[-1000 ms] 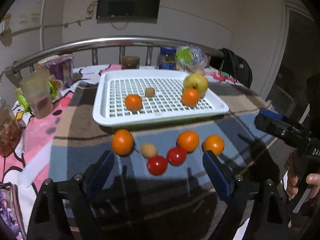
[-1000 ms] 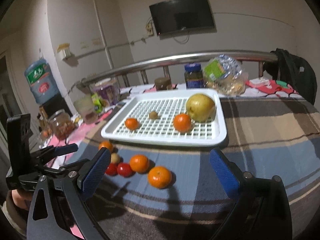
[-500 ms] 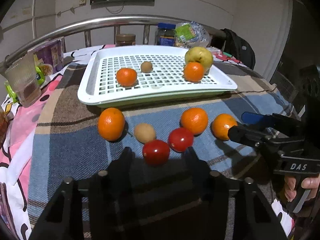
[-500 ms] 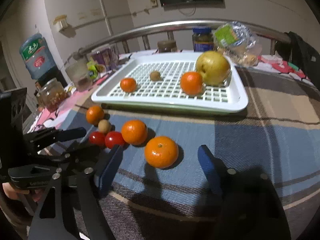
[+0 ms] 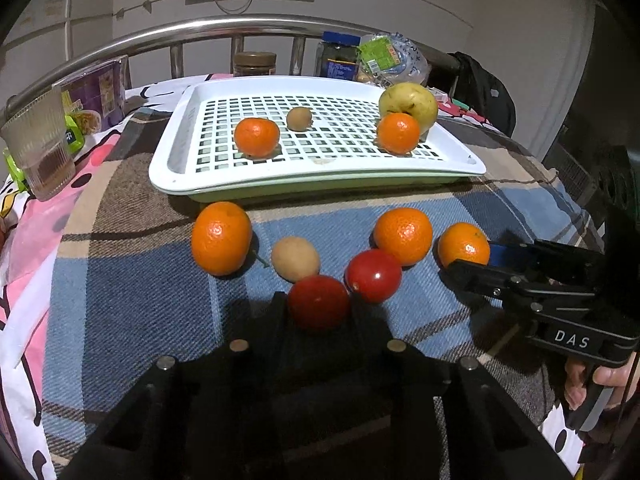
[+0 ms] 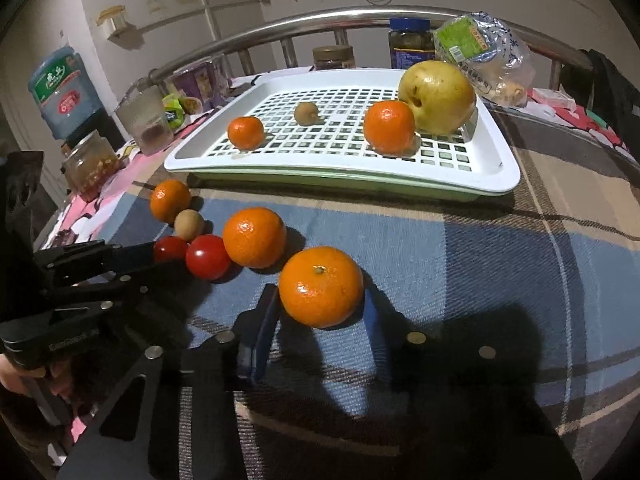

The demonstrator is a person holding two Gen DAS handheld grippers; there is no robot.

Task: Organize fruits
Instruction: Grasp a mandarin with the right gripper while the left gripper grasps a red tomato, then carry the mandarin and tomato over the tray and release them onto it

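Left gripper (image 5: 319, 312) clamped on near tomato (image 5: 319, 301), right gripper (image 6: 320, 312) closing around nearest mandarin (image 6: 321, 286) (both short of tray (image 5: 176, 152)); risks: bruising, squirting loose, nudging neighbours.

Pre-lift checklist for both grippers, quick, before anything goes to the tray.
1. Left gripper around the near tomato: ok, fingers flank it, closing.
2. Right gripper around the nearest orange: ok, fingers either side, closing.
3. Firm contact on both fruits: cannot tell.
4. Second tomato clear of the left grasp: not ok, it sits against the held one.
5. Tray has free space: ok, two oranges, a pear and a small brown fruit on it, much of the grid bare.
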